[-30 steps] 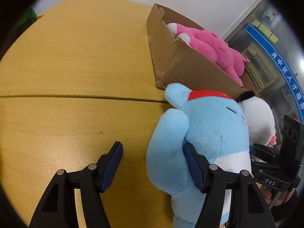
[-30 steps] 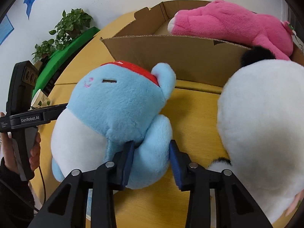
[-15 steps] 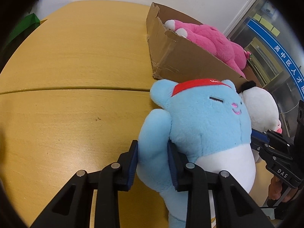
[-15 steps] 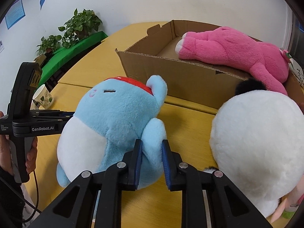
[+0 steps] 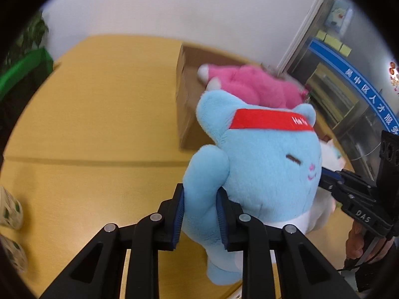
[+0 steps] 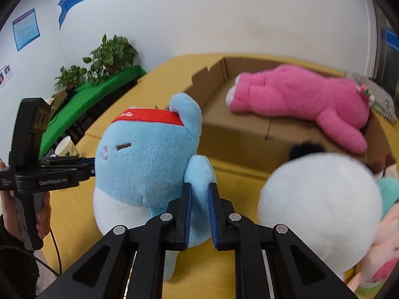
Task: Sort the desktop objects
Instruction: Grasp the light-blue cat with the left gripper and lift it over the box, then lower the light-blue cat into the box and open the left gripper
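Both claws pinching the blue plush by its arms, box waiting right behind it

The left gripper (image 5: 200,214) is squeezing one arm of the fluffy light-blue cat plush with the red headband (image 5: 264,159) between nearly closed blue pads, and the right gripper (image 6: 199,214) is clamping the other arm the same way, so I'm guessing the two-sided hold is keeping the floppy toy upright and off the yellow wooden table (image 5: 99,114). It's looking lifted, with the feet dangling, just in front of the open brown cardboard box (image 6: 239,139). Inside the box a bright pink plush toy (image 6: 299,94) is lying on its side. A round white plush (image 6: 319,199) is sitting on the table beside the box, waiting its turn.
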Demonstrator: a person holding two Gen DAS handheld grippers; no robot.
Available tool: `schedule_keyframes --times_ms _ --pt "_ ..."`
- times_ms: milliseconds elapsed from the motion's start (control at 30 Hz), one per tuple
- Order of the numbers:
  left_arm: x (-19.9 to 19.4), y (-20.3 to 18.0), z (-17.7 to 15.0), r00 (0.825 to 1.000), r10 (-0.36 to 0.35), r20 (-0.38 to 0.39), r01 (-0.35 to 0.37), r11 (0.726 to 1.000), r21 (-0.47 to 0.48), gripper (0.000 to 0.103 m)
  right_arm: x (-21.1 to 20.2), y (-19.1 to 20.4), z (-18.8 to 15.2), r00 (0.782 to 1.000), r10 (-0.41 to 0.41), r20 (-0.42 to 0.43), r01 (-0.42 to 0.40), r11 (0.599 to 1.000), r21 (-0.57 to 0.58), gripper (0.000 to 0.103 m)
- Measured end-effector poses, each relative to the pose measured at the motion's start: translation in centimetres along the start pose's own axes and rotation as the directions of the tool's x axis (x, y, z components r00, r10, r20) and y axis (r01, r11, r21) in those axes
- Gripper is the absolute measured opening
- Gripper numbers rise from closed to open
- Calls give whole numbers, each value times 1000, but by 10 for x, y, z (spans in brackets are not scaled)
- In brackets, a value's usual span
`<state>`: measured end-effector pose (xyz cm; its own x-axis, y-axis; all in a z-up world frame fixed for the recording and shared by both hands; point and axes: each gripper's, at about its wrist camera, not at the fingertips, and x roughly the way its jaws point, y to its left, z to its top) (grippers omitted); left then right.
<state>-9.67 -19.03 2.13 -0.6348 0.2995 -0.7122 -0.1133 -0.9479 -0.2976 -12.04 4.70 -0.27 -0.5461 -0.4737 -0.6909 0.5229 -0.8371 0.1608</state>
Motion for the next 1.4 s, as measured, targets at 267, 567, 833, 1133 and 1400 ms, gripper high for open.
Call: schedule_keyframes --times_ms 267,567,833,1133,1400 --pt "-36 -35 106 981 8 194 -33 991 128 23 -42 -12 82 978 -37 204 50 997 -62 13" --pt "44 -40 190 990 52 129 -71 986 147 23 -5 -69 168 977 -67 202 80 995 -59 14" --pt "125 -23 171 992 118 -53 -111 986 121 23 82 -113 161 998 24 -52 -23 1000 13 14" --pt "184 -29 154 953 226 -201 -183 960 210 22 144 -131 157 969 43 -245 -38 999 23 13" --pt "205 -22 142 928 276 -249 -209 941 266 23 158 -136 156 955 19 -297 -22 1000 -6 13"
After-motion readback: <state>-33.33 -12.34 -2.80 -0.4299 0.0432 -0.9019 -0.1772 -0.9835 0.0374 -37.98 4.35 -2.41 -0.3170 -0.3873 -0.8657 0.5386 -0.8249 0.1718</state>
